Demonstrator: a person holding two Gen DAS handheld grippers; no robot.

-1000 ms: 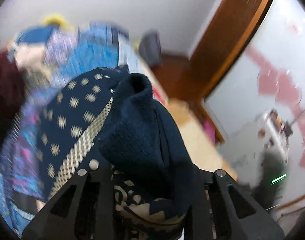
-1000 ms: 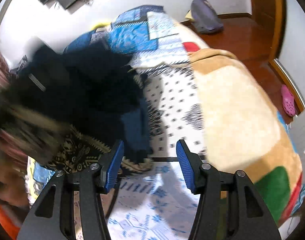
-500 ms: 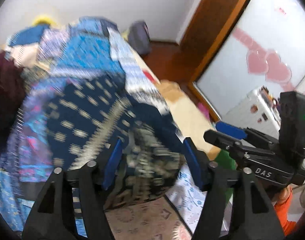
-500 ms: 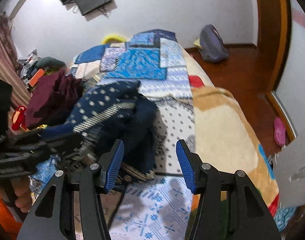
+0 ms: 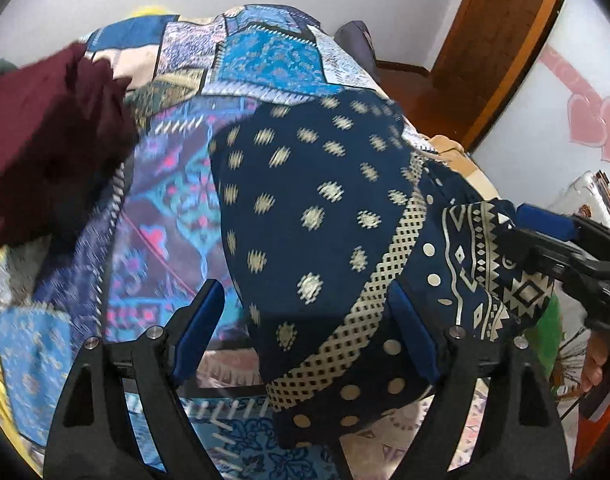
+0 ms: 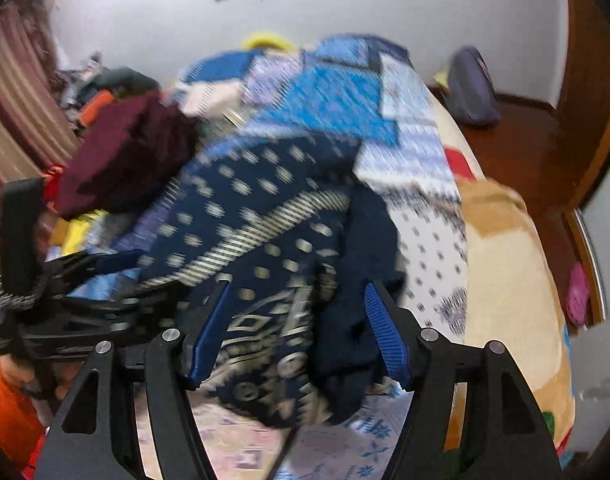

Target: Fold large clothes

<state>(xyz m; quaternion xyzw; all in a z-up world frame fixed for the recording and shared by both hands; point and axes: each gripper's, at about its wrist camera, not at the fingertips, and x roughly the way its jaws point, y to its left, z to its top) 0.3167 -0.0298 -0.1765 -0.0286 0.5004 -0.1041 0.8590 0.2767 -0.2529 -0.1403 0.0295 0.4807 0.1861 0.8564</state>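
A large navy garment with cream dots and geometric bands lies bunched on the patchwork bed; it also shows in the right wrist view. My left gripper is open, its blue pads either side of the garment's near edge, not clamped. My right gripper is open, jaws straddling the garment's crumpled front fold. The right gripper's fingers show at the right edge of the left wrist view, beside the garment's banded hem. The left gripper shows at the left of the right wrist view.
A maroon garment is heaped at the left of the bed, also seen in the right wrist view. The blue patchwork quilt covers the bed. A tan blanket lies at right. A grey bag sits on the wooden floor.
My left gripper let go of the navy garment, which dropped onto the bed. Both grippers have moved in close over the garment and now straddle it.
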